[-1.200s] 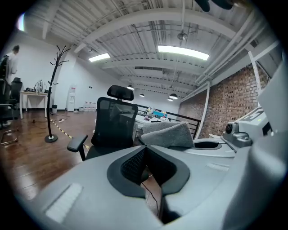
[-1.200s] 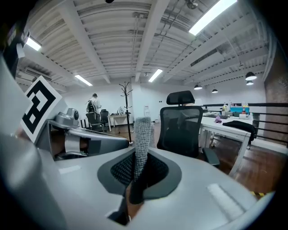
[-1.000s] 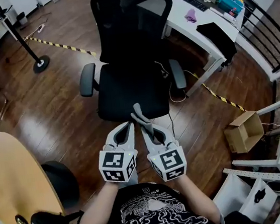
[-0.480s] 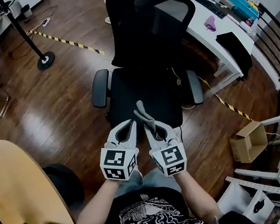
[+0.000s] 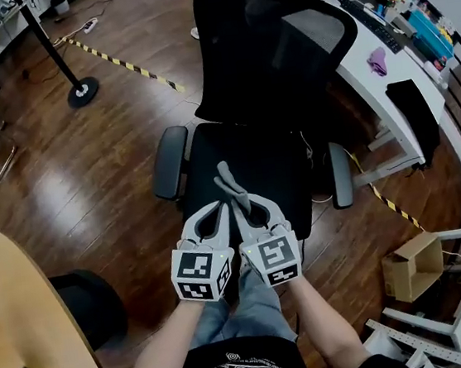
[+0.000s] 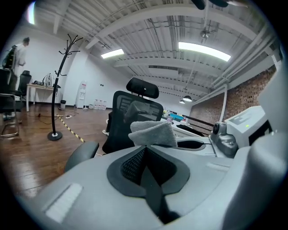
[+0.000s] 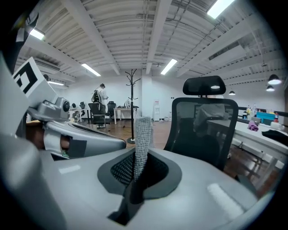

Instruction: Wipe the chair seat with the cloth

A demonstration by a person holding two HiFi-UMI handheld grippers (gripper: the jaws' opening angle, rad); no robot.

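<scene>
Head view, lower centre: the left tool (image 5: 218,211) and right tool (image 5: 244,202) are held side by side in front of the person, their marker cubes nearest the camera. The left tool's jaws are pressed together with nothing between them, as the left gripper view confirms. The right tool pinches the grey cloth (image 5: 228,184), which stands up out of its jaws as a narrow strip; the right gripper view shows the same strip (image 7: 143,134) clamped at its lower end.

In the picture the cloth overlaps the front edge of the black chair seat (image 5: 249,164), but both tool cameras look level towards the backrest (image 5: 276,44), so the cloth is probably held in the air above the seat, not pressed on it. Whether it touches cannot be told.

Progress: the cloth is in hand and brought to the chair; no wiping contact shows. Lowering the cloth onto the seat and stroking across it remain to be done.

Beyond the chair, upper right, stands a white tabletop (image 5: 365,79).
</scene>
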